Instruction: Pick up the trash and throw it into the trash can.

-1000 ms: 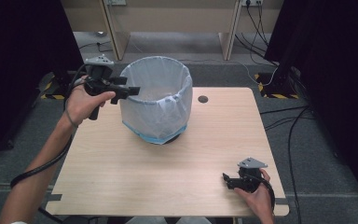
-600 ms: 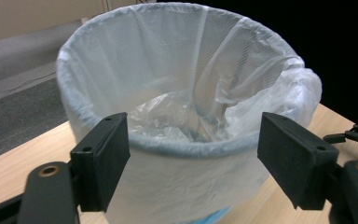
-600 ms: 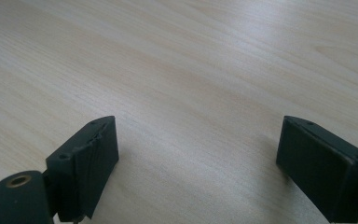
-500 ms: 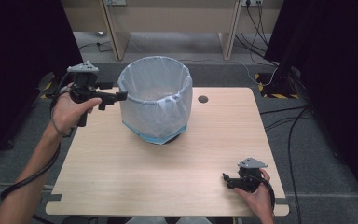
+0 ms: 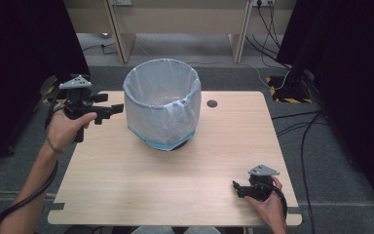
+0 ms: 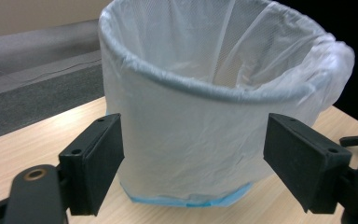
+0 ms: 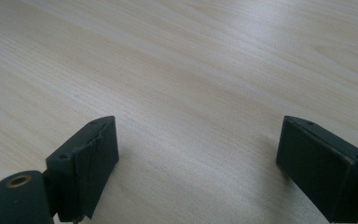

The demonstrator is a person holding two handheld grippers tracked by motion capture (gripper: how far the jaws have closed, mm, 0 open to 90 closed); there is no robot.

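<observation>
A round bin lined with a pale translucent bag [image 5: 161, 105] stands upright at the back middle of the wooden table [image 5: 126, 180]. The bag's edge is folded over the rim, and a blue hem shows at the base [image 6: 186, 199]. My left gripper [image 5: 111, 109] is held above the table's left edge, open, pointing at the bin's left side and a short way off it. In the left gripper view the bin [image 6: 214, 107] sits between and beyond the wide-apart jaws. My right gripper [image 5: 238, 187] rests low at the front right, open, with bare tabletop [image 7: 191, 93] between its jaws.
A small dark round hole or grommet [image 5: 212, 103] lies in the tabletop right of the bin. Cables [image 5: 302, 126] run over the grey floor to the right. Dark curtains flank both sides, and wooden furniture legs [image 5: 119, 34] stand behind the table.
My left gripper has drawn back leftward and slightly lower, away from the bin's rim, leaving a gap. The right gripper and the bin have stayed put.
</observation>
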